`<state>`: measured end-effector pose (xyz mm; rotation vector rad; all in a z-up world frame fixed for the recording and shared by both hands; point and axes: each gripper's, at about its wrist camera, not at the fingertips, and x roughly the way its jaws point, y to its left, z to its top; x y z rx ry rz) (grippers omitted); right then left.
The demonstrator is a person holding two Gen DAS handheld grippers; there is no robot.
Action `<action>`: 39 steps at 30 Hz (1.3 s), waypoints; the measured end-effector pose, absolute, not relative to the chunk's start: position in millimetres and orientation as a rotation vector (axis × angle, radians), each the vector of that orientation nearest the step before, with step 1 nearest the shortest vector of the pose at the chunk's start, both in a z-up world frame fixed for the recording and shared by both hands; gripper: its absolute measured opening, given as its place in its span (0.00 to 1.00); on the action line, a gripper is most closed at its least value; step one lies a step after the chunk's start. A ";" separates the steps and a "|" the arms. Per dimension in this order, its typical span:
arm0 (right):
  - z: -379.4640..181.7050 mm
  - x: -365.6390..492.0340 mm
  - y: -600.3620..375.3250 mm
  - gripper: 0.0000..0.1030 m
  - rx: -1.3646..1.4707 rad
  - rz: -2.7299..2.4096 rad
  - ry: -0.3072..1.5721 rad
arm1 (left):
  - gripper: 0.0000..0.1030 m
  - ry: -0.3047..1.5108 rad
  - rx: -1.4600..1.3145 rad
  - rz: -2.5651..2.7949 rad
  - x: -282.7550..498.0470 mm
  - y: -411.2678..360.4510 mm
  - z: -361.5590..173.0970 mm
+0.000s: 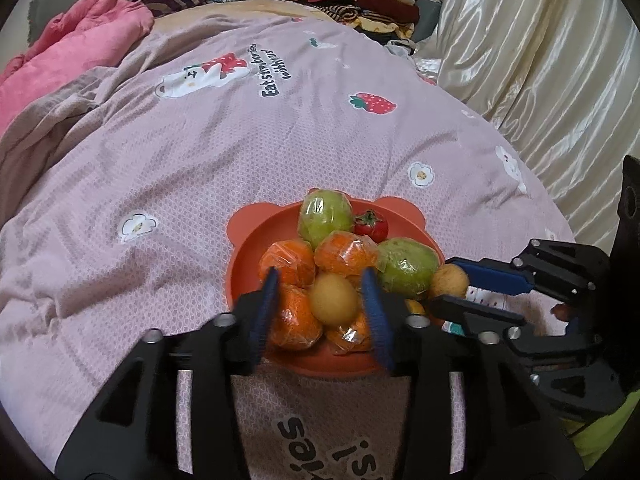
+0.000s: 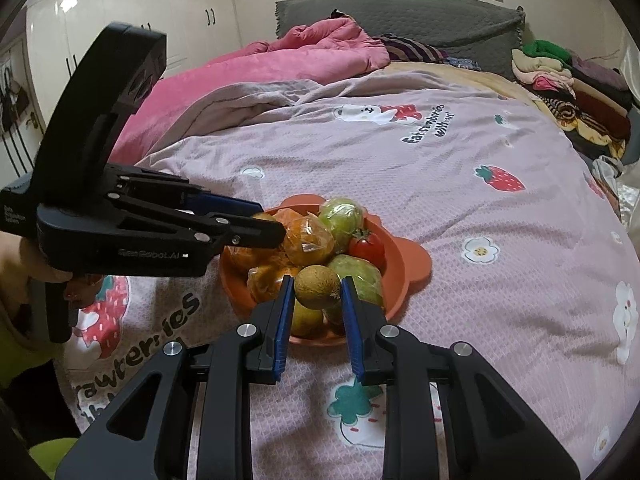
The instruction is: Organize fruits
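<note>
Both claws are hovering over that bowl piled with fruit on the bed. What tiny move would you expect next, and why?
Probably the right claw closes a little further on the round brownish fruit. Its blue fingers already flank that fruit at the near rim of the orange bowl, though I cannot tell whether they touch it. The left claw looks open around a yellow fruit.

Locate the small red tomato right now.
The small red tomato sits at the far side of the orange bear-eared plastic bowl, wedged between two plastic-wrapped green fruits.
</note>
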<state>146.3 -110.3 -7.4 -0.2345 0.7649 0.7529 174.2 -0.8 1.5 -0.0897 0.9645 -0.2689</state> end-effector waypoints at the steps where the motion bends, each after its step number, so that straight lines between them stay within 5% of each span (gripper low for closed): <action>1: -8.0 147.0 -107.4 0.22 -0.245 0.754 0.762 | 0.38 0.966 -0.091 -0.271 174.1 -1.1 1.2; 19: -16.3 144.5 -88.8 0.28 -0.341 0.737 0.740 | 0.38 0.927 -0.168 -0.255 169.1 14.1 10.9; 28: -9.8 129.9 -100.8 0.51 -0.313 0.729 0.735 | 0.45 0.906 -0.161 -0.246 160.0 15.4 16.4; 39: -10.1 99.2 -132.6 0.75 -0.246 0.667 0.760 | 0.70 0.859 -0.158 -0.202 121.2 16.1 30.7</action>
